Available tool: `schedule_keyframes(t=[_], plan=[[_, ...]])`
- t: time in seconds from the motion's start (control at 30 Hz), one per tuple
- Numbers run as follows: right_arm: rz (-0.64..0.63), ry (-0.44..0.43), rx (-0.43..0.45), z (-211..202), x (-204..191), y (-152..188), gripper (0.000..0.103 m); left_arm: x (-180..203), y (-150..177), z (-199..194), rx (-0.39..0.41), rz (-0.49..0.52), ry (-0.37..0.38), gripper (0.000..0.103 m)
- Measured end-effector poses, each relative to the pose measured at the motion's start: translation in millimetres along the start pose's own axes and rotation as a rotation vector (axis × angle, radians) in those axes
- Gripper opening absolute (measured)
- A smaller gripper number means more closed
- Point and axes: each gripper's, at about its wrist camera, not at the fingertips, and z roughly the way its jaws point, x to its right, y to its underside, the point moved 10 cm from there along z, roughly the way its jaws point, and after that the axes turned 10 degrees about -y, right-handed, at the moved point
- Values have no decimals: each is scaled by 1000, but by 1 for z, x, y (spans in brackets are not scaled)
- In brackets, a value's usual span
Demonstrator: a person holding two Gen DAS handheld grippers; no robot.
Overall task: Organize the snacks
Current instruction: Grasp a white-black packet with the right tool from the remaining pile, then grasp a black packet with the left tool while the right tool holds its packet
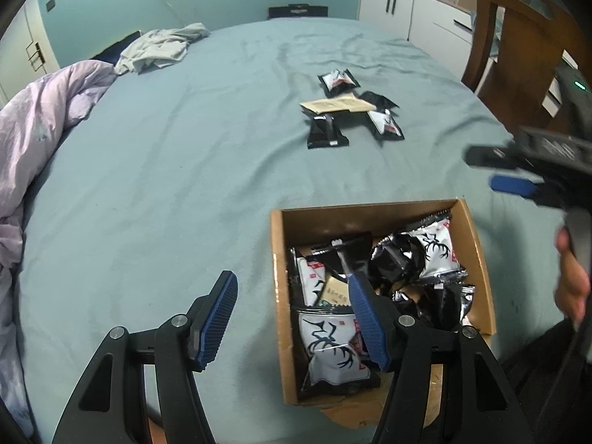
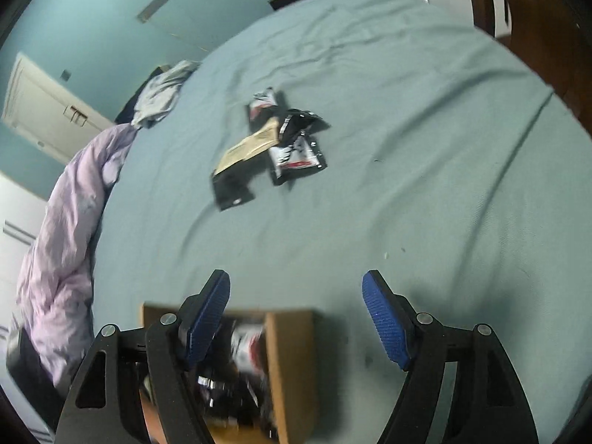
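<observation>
Left wrist view: left gripper (image 1: 292, 314) spread, empty, over the box (image 1: 477, 259) rim.
Loose snacks (image 2: 270, 148) lie well ahead of the spread right gripper (image 2: 296, 318).

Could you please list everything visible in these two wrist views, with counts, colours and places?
Cardboard box: one, brown, open, near edge of the bed, part-filled with black and white snack packets.
Loose snack packets: about five, black, white and one tan, clustered mid-bed beyond the box.
Bed sheet: one, teal, covering the bed.
Duvet: one, lilac, bunched along the left side.
Grey garment: one, crumpled, far left corner of the bed.
Wooden chair: one, brown, right of the bed.
White cabinet: one, by the far wall.
Left gripper: open, blue pads, empty, straddling the box's left wall.
Right gripper: open, blue pads, empty, above the bed beside the box.
Hand: one, holding the right gripper.
</observation>
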Motion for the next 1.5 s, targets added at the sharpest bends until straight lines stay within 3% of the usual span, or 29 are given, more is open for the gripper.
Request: schedule_keyframes(t=[0.2,0.43,0.63,0.83,0.97,1.07,1.17,1.3,1.5], plan=[[-32,38,-16,40,4,-37,74,5,-2,-2,-17,-20,46,65],[-62,39,-14,80,8,-67,73,1,3,12,-83,-38,29,66],[-105,66,-37,122,12,-94,74,3,-3,13,-74,-20,22,66],[-190,167,-56,152,15,-99,73,6,1,14,-81,-19,25,66],[-305,227,-76,157,7,-94,71,8,0,12,-78,-15,28,66],[-369,297,-80,159,5,-89,43,8,-1,10,-70,-15,28,66],[-383,296,-68,155,-1,-85,36,7,0,7,-60,-15,28,66],[-357,273,-4,137,-9,-88,33,5,0,4,-50,-16,27,66],[-276,153,60,76,-26,-77,33,-2,-2,0,-24,-38,19,66]])
